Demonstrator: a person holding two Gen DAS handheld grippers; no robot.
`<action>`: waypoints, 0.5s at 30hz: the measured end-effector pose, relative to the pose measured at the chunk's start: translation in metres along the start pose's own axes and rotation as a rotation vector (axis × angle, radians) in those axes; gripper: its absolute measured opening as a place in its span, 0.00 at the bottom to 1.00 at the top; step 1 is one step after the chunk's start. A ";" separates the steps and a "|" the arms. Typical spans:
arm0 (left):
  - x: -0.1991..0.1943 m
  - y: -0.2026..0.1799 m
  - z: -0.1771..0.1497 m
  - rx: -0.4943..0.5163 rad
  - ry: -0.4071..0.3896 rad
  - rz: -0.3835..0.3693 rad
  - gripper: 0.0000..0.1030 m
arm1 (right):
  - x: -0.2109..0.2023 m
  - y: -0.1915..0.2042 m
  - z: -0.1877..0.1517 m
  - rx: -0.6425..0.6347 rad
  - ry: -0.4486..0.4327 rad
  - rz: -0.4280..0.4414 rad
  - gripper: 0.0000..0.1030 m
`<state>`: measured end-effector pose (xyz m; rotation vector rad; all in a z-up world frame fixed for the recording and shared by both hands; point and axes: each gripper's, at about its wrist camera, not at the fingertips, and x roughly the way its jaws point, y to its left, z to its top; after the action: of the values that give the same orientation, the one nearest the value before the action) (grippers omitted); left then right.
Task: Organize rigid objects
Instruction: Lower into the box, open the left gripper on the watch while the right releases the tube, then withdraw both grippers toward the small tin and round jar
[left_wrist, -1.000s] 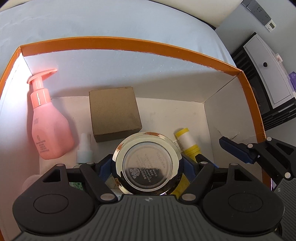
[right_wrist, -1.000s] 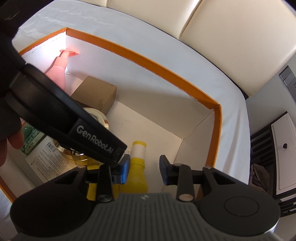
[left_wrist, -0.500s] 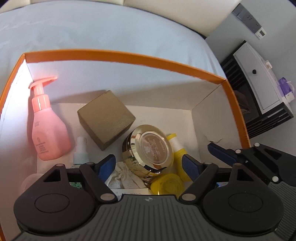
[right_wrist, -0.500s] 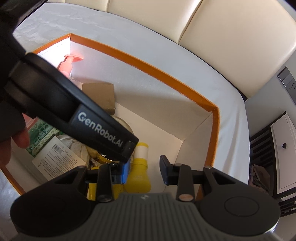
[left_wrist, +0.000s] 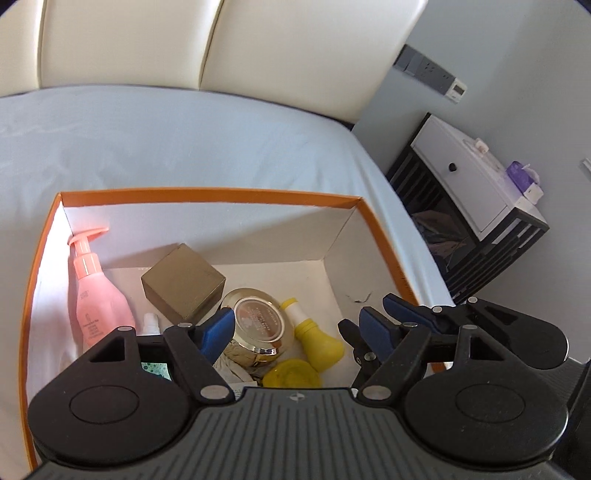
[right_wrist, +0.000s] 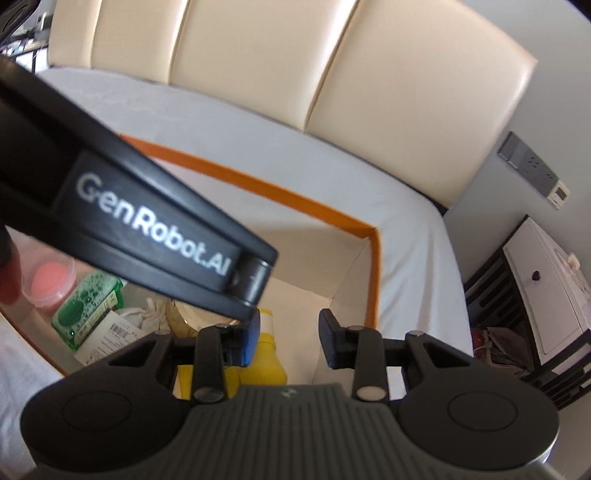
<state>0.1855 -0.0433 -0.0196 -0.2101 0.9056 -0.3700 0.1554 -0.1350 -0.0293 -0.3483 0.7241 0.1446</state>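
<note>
Rigid objects are gathered in the orange-rimmed box (left_wrist: 207, 194) on the bed (left_wrist: 184, 140): a gold-lidded jar (left_wrist: 258, 325) is seen lying tilted near the box's centre, a brown cube (left_wrist: 183, 282) at its 10 o'clock, a pink pump bottle (left_wrist: 94, 291) leaned at 9 against the wall, seemingly for support, a yellow bottle (left_wrist: 314, 334) at 3. Left tongs (left_wrist: 295, 326) are spread wide and empty above the jar; right tongs (right_wrist: 290, 334) are parted, nothing gripped. Bare floor is left toward 1 o'clock, though walls stand close
</note>
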 end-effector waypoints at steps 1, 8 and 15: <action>-0.003 -0.002 -0.002 0.007 -0.011 -0.002 0.86 | -0.004 -0.001 -0.002 0.017 -0.018 -0.005 0.33; -0.029 -0.014 -0.021 0.070 -0.073 0.009 0.83 | -0.028 -0.004 -0.017 0.091 -0.100 -0.014 0.34; -0.052 -0.020 -0.038 0.081 -0.106 -0.018 0.81 | -0.051 -0.001 -0.033 0.131 -0.145 -0.011 0.38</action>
<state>0.1217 -0.0419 0.0019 -0.1617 0.7836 -0.4077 0.0971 -0.1479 -0.0172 -0.2144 0.5847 0.1099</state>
